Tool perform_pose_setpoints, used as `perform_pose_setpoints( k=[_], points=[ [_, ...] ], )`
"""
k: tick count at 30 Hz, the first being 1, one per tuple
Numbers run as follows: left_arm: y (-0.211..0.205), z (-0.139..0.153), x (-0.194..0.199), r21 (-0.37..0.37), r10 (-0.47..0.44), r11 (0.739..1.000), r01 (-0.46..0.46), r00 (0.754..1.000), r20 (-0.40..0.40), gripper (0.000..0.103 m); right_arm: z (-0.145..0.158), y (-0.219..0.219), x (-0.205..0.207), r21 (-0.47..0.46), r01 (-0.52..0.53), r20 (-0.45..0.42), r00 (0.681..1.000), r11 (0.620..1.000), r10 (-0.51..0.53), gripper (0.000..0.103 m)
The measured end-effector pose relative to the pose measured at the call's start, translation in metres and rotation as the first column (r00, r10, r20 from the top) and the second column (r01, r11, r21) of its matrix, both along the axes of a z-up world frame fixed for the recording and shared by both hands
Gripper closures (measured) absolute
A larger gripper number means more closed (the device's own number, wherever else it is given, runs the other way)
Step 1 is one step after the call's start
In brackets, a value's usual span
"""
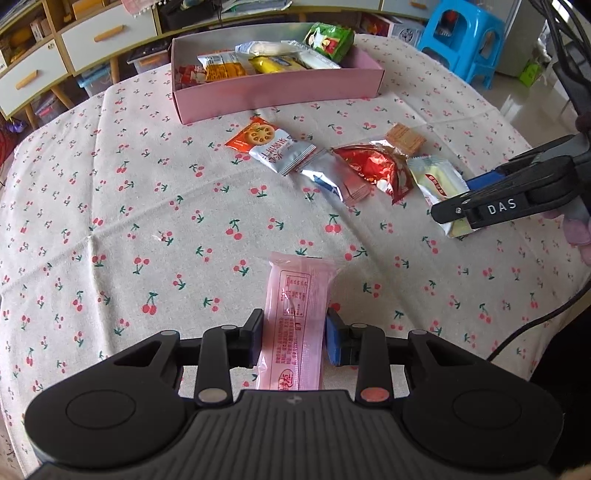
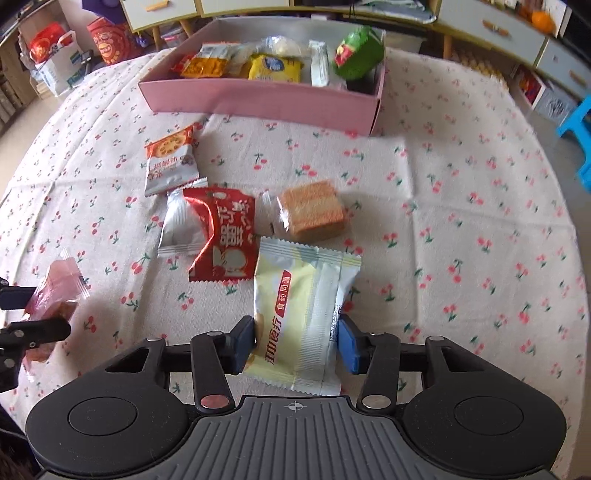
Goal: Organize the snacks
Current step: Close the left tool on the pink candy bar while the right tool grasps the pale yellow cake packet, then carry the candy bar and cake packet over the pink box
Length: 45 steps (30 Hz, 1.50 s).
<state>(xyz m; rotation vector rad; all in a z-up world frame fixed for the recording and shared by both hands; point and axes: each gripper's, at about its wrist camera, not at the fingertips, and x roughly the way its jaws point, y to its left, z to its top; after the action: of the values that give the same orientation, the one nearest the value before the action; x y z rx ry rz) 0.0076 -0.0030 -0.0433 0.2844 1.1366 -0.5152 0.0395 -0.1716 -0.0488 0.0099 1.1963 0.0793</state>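
Observation:
My left gripper is shut on a long pink snack packet whose far end points out over the cherry-print tablecloth. The right wrist view shows the same left gripper and pink packet at the left edge. My right gripper is shut on a pale yellow packet, a pad on each side of it. A pink box at the back holds several snacks. An orange-and-white packet, a silver packet, a red packet and a wrapped wafer lie loose before the box.
A blue plastic stool stands beyond the table at the right. A cabinet with drawers runs along the back. A black cable crosses the table's right edge. Bare cloth lies left of the loose snacks.

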Motion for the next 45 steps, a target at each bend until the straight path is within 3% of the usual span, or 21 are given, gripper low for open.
perform_pose_setpoints(
  k=[18, 31, 40, 45],
  points=[
    [0.004, 0.018, 0.015, -0.093, 0.075, 0.993, -0.073, 0.997, 0.024, 0.073, 0.03, -0.02, 0.007, 0.149, 0.07, 0.058, 0.995, 0.986, -0.079, 0.057],
    [-0.015, 0.037, 0.055, -0.2, 0.165, 0.968, -0.153, 0.985, 0.042, 0.073, 0.048, -0.033, 0.051, 0.25, 0.16, 0.069, 0.981, 0.955, -0.182, 0.057],
    [-0.023, 0.031, 0.09, -0.258, 0.252, 0.936, -0.239, 0.968, 0.016, 0.073, 0.046, -0.046, 0.095, 0.337, 0.246, 0.101, 0.95, 0.909, -0.295, 0.057],
    [-0.026, 0.027, 0.108, -0.28, 0.314, 0.913, -0.296, 0.949, 0.021, 0.073, 0.041, -0.056, 0.115, 0.423, 0.294, 0.121, 0.919, 0.857, -0.375, 0.057]
  ],
)
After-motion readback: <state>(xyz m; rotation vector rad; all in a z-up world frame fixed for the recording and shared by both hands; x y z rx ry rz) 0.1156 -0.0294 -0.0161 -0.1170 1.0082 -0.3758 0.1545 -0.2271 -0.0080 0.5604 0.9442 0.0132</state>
